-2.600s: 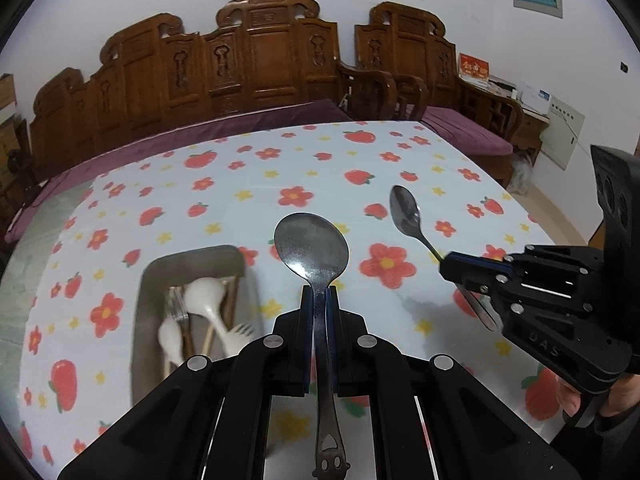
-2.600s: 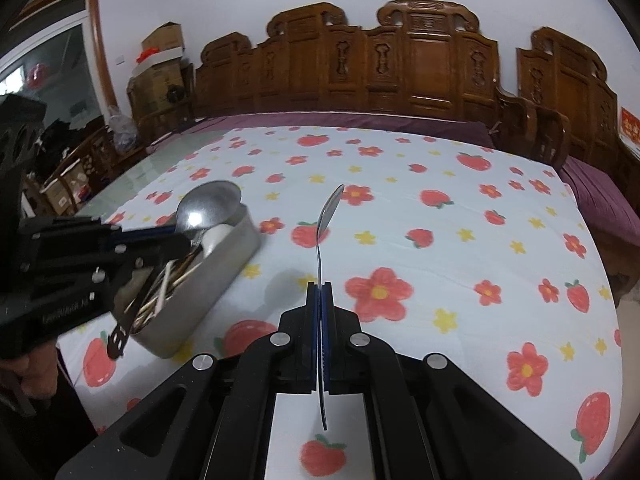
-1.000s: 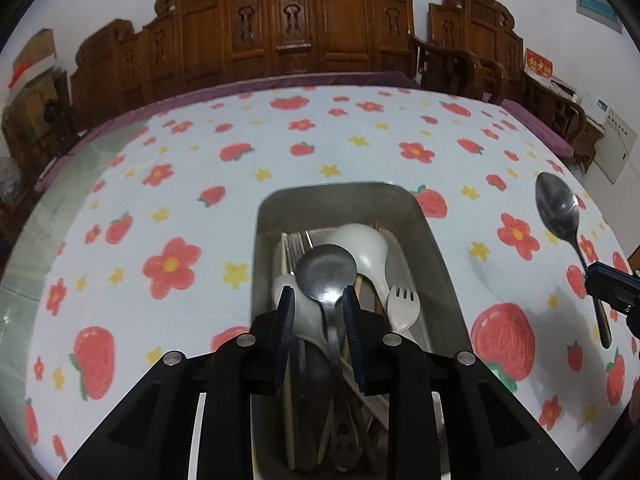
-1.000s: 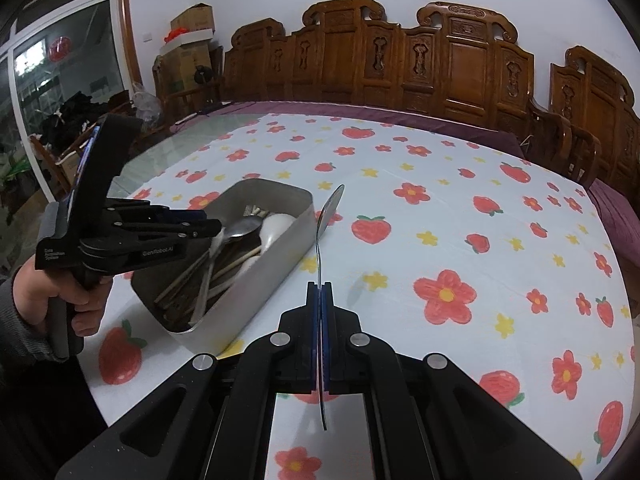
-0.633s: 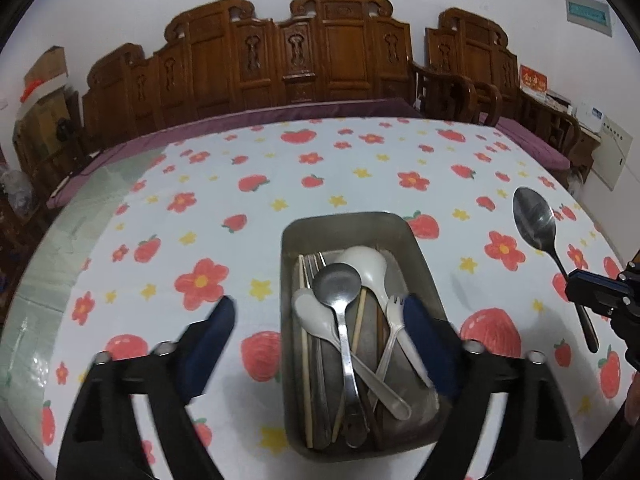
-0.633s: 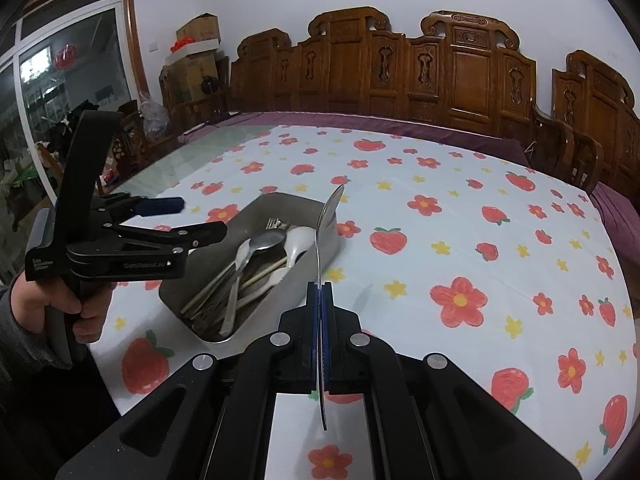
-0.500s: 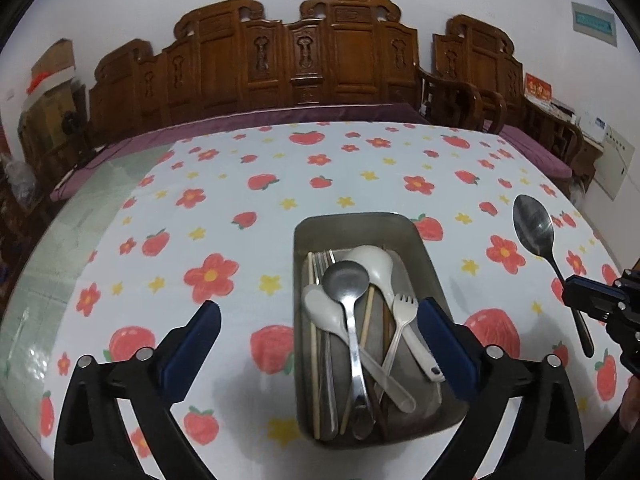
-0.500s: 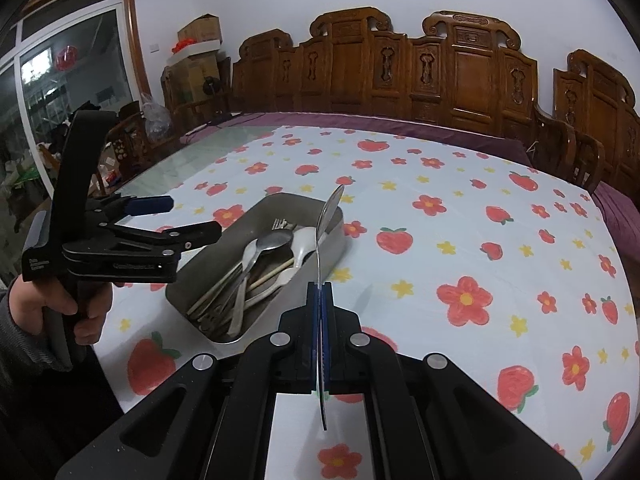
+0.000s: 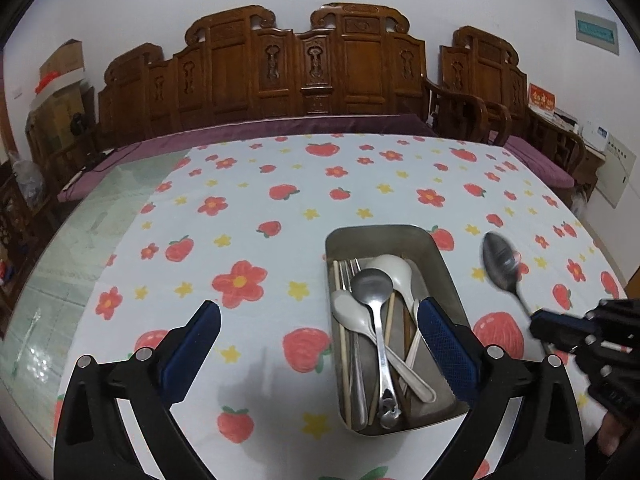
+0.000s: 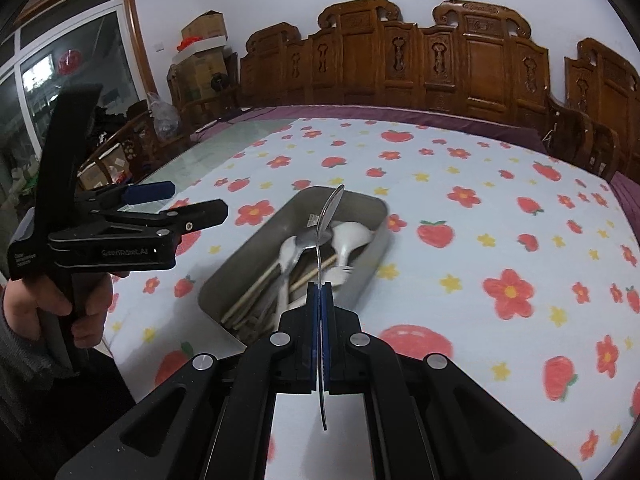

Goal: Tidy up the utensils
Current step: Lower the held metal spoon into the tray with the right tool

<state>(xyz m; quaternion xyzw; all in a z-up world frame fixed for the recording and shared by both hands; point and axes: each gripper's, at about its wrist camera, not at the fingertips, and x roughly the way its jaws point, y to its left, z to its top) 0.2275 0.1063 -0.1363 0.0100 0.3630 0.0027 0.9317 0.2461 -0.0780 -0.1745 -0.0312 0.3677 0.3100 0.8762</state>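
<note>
Left wrist view: The left gripper (image 9: 318, 326) is seen with its jaws spread fully apart and nothing between them. One blue-padded finger (image 9: 192, 342) is positioned over the strawberry-print tablecloth (image 9: 240, 208) that covers the surface; the other hangs over the metal tray (image 9: 440, 256). In the tray are laid a steel spoon (image 9: 376, 312), white plastic spoons (image 9: 390, 270), a white fork (image 9: 414, 344) and wooden chopsticks (image 9: 340, 320). To the right of the tray, a second metal spoon (image 9: 500, 260) is held bowl-up above the cloth by the right gripper (image 9: 538, 326). A carved wooden bench (image 9: 320, 68) is located behind the surface.

Right wrist view: The right gripper (image 10: 319, 292) is shown with its jaws closed together, clamped on the handle of the metal spoon (image 10: 330, 210). The spoon is seen edge-on, with its bowl raised in front of the metal tray (image 10: 360, 204). The tray is located at centre left on the cloth, with the utensils inside blurred. At the left, the left gripper (image 10: 188, 204) is held by a hand (image 10: 52, 300), with its jaws apart and clear of the tray.
</note>
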